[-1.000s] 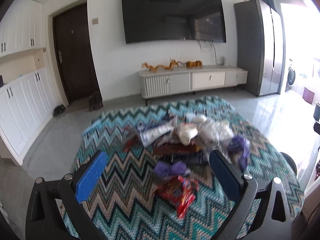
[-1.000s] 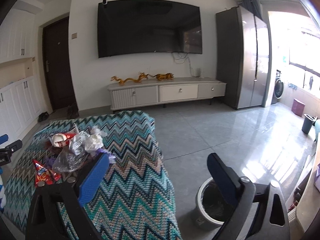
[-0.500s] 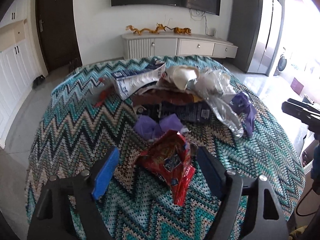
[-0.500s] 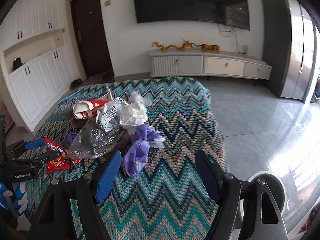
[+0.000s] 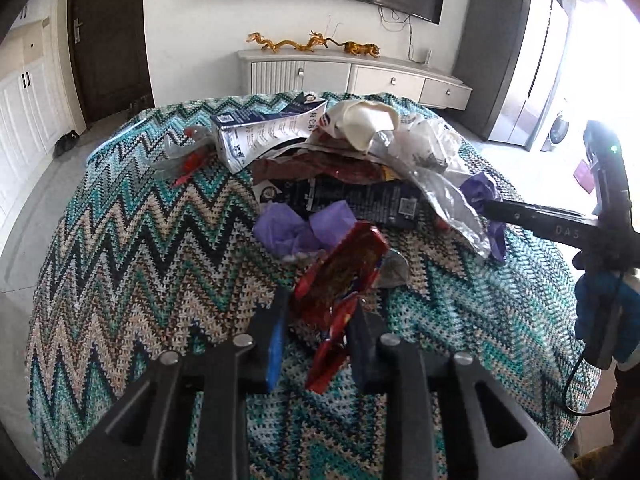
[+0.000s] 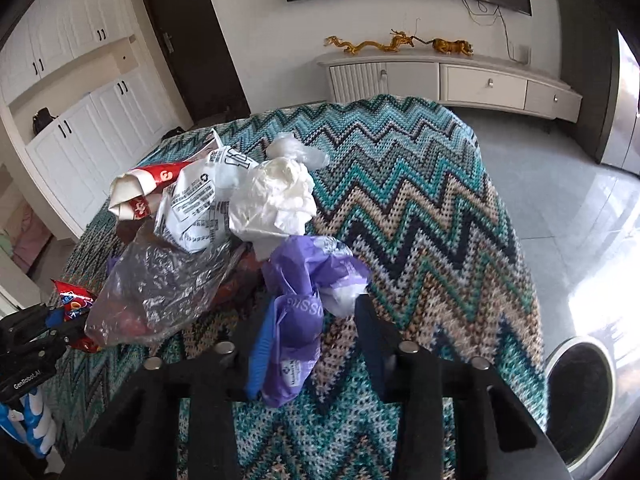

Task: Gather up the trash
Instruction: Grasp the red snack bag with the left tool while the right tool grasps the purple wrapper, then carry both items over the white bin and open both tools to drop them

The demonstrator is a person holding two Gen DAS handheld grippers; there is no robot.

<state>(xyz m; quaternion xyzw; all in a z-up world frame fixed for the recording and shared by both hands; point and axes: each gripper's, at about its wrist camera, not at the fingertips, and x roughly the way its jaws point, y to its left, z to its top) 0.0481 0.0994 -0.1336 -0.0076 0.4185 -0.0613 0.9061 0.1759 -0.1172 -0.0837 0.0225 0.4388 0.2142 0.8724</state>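
Two tools (image 5: pixel 316 336) (image 6: pixel 312 344), one bin (image 6: pixel 580 392), two purple bags (image 6: pixel 304 304) (image 5: pixel 304 228).

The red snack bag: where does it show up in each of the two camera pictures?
Left wrist view: the red snack bag sits at centre, standing up between the left gripper fingers.
Right wrist view: the same bag peeks out at the far left edge, partly behind a clear plastic bag, with the left gripper on it.
Shared landmark: the golden dragon ornament on the white cabinet.

Trash bin (image 6: pixel 580 396) half cut off
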